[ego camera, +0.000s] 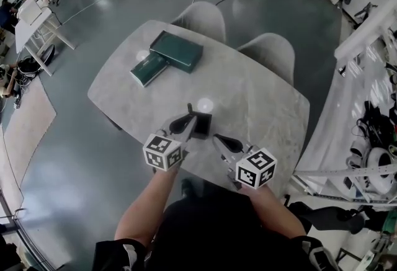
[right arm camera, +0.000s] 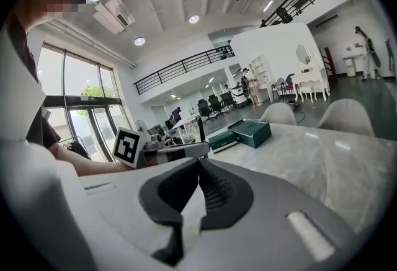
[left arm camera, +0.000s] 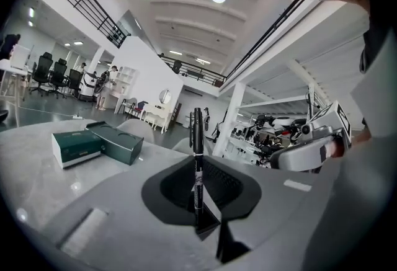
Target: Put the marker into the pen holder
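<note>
Left part of the table (ego camera: 248, 93): a dark green box (ego camera: 177, 51) and a smaller green box (ego camera: 147, 69) touch at one corner, close to the table's rounded far-left edge. There is a wide bare top between them and the tongs. Grey floor (ego camera: 80, 158) is open all along the left side.

Two grey chairs (ego camera: 201, 18) stand tucked in at the far edge.

The left tongs (left arm camera: 198, 170) are clamped on the marker (left arm camera: 197, 130). The marker is black with a pale label band and stands upright, its cap end well above the pads. In the head view these tongs sit at the near edge of the table, with their marker cube hanging over the edge towards the person.

The pen holder (ego camera: 202, 125) is black and squarish. It stands on the table just right of the left tongs' tips, near the near edge. The marker is right beside its left rim. Whether the marker's lower end is over the opening or inside it, I cannot tell.

The right tongs (right arm camera: 198, 167) are closed pad to pad with nothing between them. In the head view they lie just right of the pen holder and apart from it, also at the near edge.

Further right the tabletop is bare up to the right edge and corner. Beyond that edge are white rails and clutter close by, so there is little room on that side.
</note>
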